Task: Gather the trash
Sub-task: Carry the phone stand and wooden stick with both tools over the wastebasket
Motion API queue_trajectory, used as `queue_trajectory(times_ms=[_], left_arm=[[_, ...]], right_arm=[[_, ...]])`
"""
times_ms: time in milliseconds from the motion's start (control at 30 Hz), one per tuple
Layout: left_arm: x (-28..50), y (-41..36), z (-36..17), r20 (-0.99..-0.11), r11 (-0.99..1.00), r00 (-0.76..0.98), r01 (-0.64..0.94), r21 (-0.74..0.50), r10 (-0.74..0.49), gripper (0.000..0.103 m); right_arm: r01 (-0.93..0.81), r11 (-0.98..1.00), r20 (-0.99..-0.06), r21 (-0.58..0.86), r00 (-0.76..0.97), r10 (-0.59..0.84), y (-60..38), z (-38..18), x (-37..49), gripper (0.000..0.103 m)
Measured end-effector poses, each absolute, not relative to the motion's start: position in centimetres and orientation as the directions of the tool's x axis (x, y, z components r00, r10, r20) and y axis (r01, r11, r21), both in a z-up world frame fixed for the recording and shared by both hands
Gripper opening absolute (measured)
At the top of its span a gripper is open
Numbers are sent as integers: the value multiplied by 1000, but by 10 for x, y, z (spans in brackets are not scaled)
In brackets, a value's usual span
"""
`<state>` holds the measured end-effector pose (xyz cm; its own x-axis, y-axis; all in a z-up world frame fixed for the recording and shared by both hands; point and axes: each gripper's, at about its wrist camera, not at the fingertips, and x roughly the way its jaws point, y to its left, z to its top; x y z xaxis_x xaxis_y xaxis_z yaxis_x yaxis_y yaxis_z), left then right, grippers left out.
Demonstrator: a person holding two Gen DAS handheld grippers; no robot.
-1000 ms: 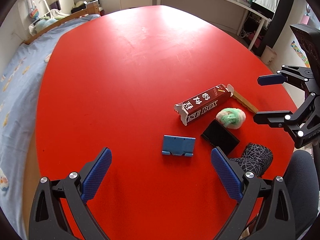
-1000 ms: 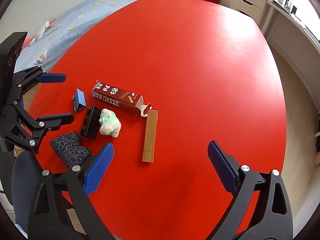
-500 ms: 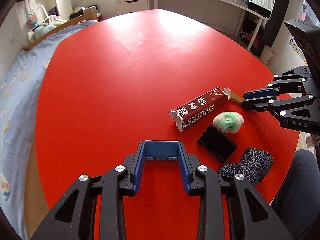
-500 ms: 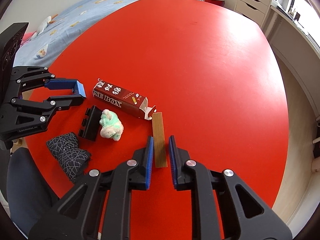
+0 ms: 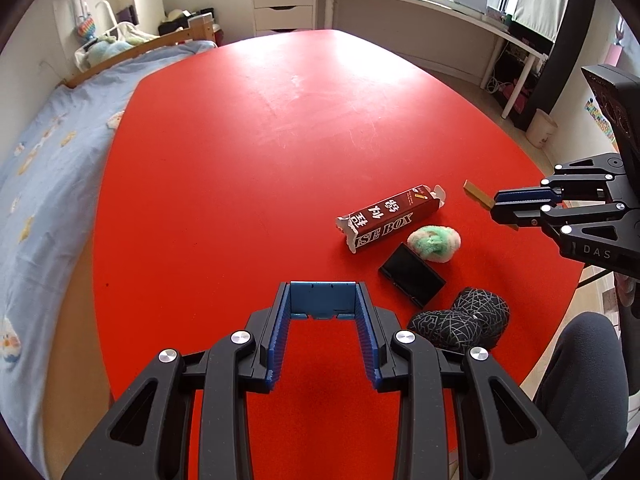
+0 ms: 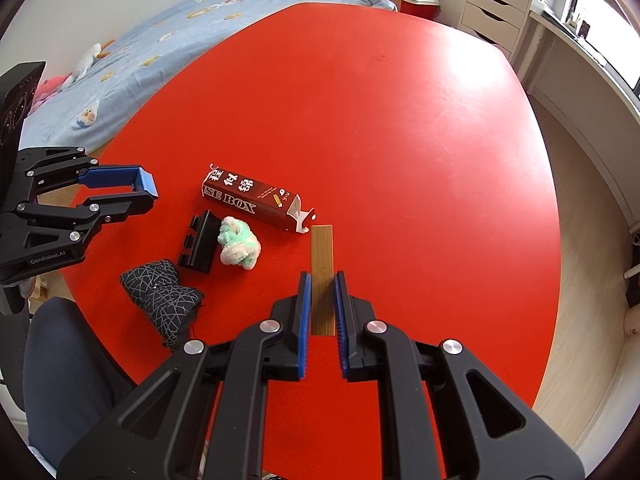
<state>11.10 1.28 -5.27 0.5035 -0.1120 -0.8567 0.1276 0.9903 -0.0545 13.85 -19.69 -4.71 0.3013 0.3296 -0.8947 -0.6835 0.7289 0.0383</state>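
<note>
My left gripper (image 5: 323, 300) is shut on a small blue plastic stand (image 5: 322, 305) and holds it above the red table (image 5: 240, 160); it also shows in the right wrist view (image 6: 138, 192). My right gripper (image 6: 322, 280) is shut on a flat wooden strip (image 6: 322, 256); in the left wrist view the strip (image 5: 476, 194) sticks out past the right gripper (image 5: 498, 208). An open dark red carton (image 5: 390, 218) (image 6: 252, 200), a green-white fluffy ball (image 5: 434, 242) (image 6: 238, 246), a black stand (image 5: 412, 274) (image 6: 200, 246) and a black patterned pouch (image 5: 460, 322) (image 6: 162, 292) lie on the table.
A bed with a blue sheet (image 5: 44, 176) runs along the table's left side. A white drawer unit (image 5: 284, 4) and a long desk (image 5: 420, 12) stand at the back. A small waste bin (image 5: 541, 132) stands on the floor at right. A person's dark-clothed leg (image 5: 580, 380) is at the table's near edge.
Both grippers went from wide open to shut: the left closed on the blue stand, the right on the wooden strip. Since half a second ago both have lifted slightly with their loads.
</note>
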Motion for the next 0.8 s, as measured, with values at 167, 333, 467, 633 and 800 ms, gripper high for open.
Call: queue_trajectory(times_ms=[167, 333, 467, 633, 800], left_arm=[[92, 8, -35, -842, 991, 527, 120, -59, -114, 31], [67, 0, -18, -825, 993, 557, 113, -44, -100, 31], [41, -13, -4, -806, 992, 583, 118, -43, -104, 31], [11, -24, 6, -784, 990, 608, 127, -56, -123, 31], [-13, -35, 8, -777, 987, 612, 143, -77, -149, 31]], right_arm=[[-679, 732, -874, 52, 323, 362, -210, -28, 118, 11], [-678, 732, -850, 62, 350, 395, -227, -7, 88, 11], [-686, 725, -833, 57, 368, 413, -241, 5, 59, 11], [-687, 723, -812, 71, 382, 442, -258, 16, 24, 11], [-686, 722, -800, 88, 383, 461, -271, 20, -7, 11]])
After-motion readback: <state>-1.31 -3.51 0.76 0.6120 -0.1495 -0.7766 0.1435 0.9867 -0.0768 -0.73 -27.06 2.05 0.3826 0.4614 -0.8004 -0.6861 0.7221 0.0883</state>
